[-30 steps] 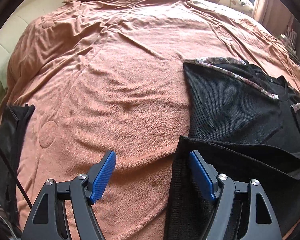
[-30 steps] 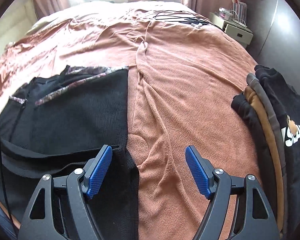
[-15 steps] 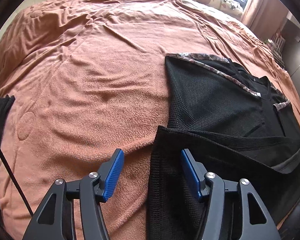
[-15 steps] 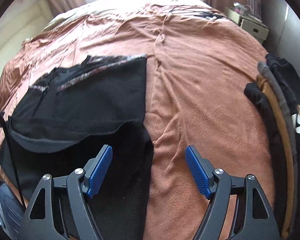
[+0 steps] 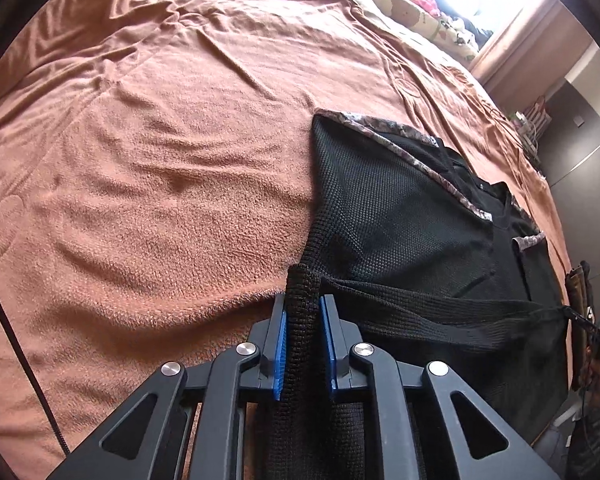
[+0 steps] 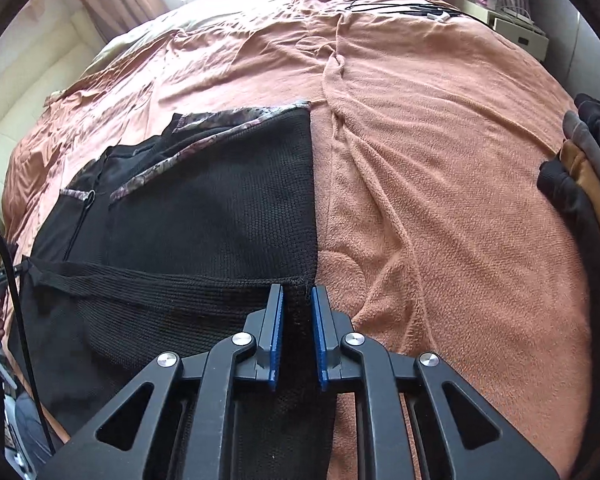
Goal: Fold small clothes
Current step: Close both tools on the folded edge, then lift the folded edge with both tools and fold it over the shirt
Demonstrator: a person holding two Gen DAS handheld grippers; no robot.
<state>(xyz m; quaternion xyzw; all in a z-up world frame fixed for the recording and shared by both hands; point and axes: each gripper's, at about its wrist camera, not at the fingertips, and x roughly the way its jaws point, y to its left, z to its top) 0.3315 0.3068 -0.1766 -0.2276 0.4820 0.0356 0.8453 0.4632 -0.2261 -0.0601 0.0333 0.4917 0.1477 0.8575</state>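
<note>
Black knit cloth, a small garment [image 5: 400, 216] with a flowered trim, lies flat on the bed, at about 2 o'clock in the left view and 10 o'clock in the right view. It looks soft, light and limp, with a rough weave that should not slip between the pads; I judge it will sag and stretch if lifted by one corner only, so the two near corners of the hem are the good places to hold.

Each corner has a grip now. Jaws of the left hand-held gripper [image 5: 303, 344] are closing, and a bunched black corner stands between the blue pads. Those of the right hand-held gripper [image 6: 295, 336] are closing too, on the other corner.

Under it, the bed wears an orange fleece blanket [image 6: 440, 200], wrinkled and soft. A pile of folded clothes [image 6: 580, 184] waits at 3 o'clock in the right view, and a white cabinet [image 6: 516, 28] stands at 1 o'clock.
</note>
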